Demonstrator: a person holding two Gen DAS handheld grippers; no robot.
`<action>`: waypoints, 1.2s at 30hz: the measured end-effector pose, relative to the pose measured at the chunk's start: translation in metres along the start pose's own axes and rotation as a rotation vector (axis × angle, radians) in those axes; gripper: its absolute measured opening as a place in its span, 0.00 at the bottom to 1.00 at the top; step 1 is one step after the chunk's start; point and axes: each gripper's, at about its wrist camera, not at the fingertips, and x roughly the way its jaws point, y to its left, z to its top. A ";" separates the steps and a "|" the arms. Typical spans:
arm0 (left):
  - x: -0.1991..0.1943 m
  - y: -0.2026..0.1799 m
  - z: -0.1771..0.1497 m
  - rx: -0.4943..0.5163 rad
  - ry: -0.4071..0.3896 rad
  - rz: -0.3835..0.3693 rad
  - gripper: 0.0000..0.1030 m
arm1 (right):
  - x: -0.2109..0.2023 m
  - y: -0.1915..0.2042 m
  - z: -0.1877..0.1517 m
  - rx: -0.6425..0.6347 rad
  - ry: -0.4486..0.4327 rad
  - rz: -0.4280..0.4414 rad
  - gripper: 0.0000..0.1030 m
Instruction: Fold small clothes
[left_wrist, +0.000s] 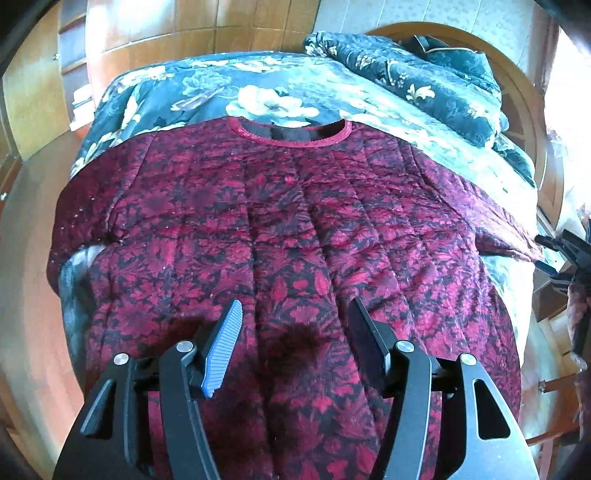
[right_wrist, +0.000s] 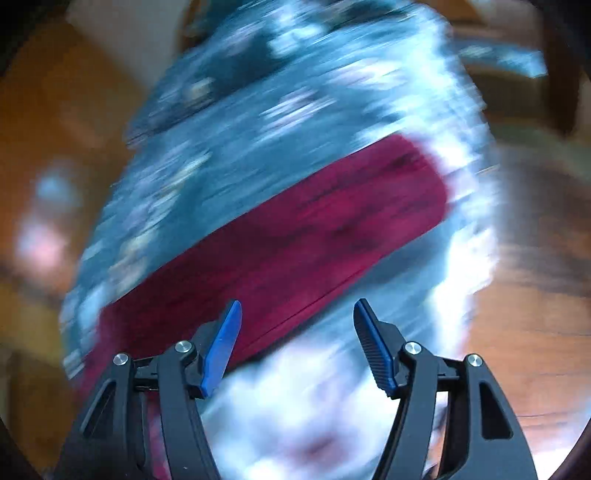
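A dark red quilted top with a black leaf pattern (left_wrist: 280, 229) lies spread flat on a bed, neckline (left_wrist: 291, 133) at the far side, sleeves out to both sides. My left gripper (left_wrist: 295, 310) is open and empty, just above the lower middle of the garment. The right wrist view is heavily motion-blurred; my right gripper (right_wrist: 297, 312) is open and empty, above the bed beside a red band that looks like a sleeve (right_wrist: 295, 236). The right gripper also shows at the right edge of the left wrist view (left_wrist: 565, 254).
The bed has a dark teal floral cover (left_wrist: 258, 92). A bunched teal quilt (left_wrist: 424, 77) lies at the far right against a wooden headboard (left_wrist: 524, 96). Wooden cabinets (left_wrist: 44, 85) stand at the left, with wooden floor (right_wrist: 535, 332) around the bed.
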 end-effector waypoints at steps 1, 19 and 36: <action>-0.001 0.001 -0.002 0.001 0.000 0.003 0.57 | 0.005 0.014 -0.009 -0.033 0.028 0.034 0.62; -0.032 0.071 -0.053 -0.156 0.027 -0.006 0.57 | 0.077 0.137 -0.125 -0.389 0.261 -0.149 0.14; -0.018 0.064 -0.008 -0.067 -0.082 -0.026 0.57 | 0.200 0.287 -0.002 -0.768 0.219 -0.134 0.78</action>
